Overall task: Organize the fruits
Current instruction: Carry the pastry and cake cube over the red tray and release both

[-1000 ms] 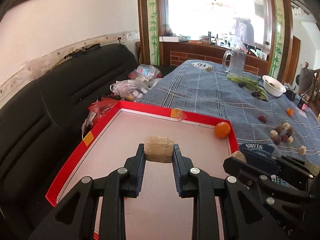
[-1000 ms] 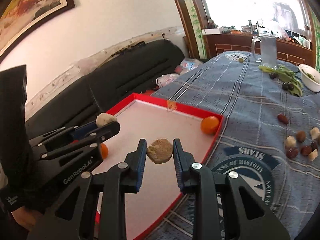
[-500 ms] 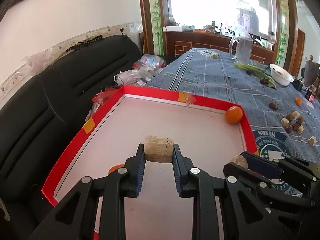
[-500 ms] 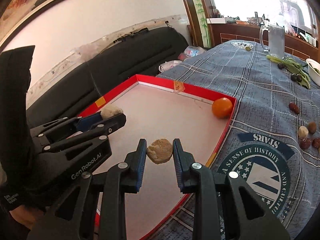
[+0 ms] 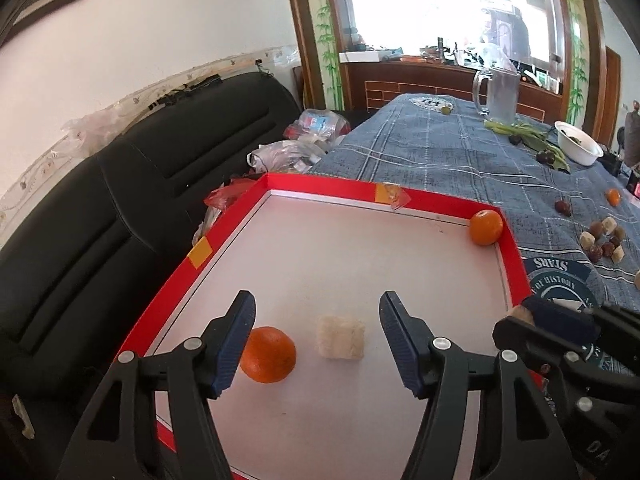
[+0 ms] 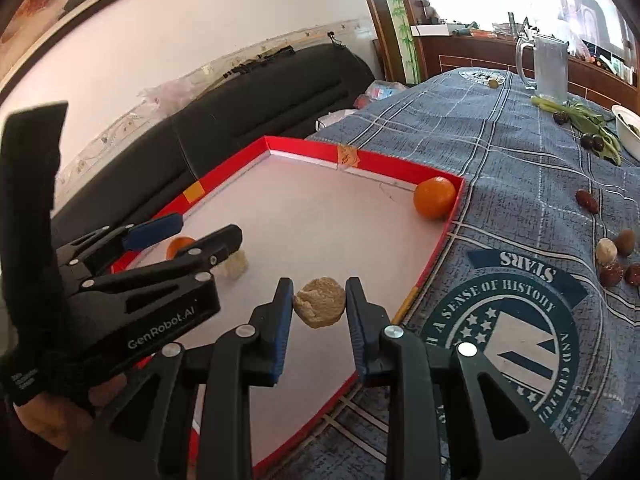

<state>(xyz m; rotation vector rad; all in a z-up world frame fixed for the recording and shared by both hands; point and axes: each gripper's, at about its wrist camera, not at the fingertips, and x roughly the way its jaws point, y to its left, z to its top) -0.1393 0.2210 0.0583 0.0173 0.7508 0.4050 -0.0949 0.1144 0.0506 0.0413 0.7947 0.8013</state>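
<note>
Step in hand, as judged: deposit pieces into the red tray (image 5: 508, 256), one per claw. To do it well, lift the left gripper (image 5: 316, 322) straight up and clear before moving off, so neither pad clips the released piece or nudges the fruit at its left; then bring the right piece low over bare tray floor before letting go, so it does not roll to the rim. Left gripper: jaws have just been opening and stand wide, nothing held. The pale cube (image 5: 341, 337) lies on the tray floor between the pads, nearer the middle, touching neither. An orange (image 5: 269, 354) sits on the floor just at the left pad; contact cannot be told. A second orange (image 5: 485, 227) rests well ahead and to the right of this claw, in the tray's far right corner against the wall. Right gripper (image 6: 319, 304): narrow, clamped on a tan rough lump (image 6: 320, 306), both pads pressing its sides, held above the tray's near right part. Ahead and right of that claw, outside the tray on the blue cloth (image 6: 480, 152), loose dark and pale fruits (image 6: 616, 258) await sorting.
</note>
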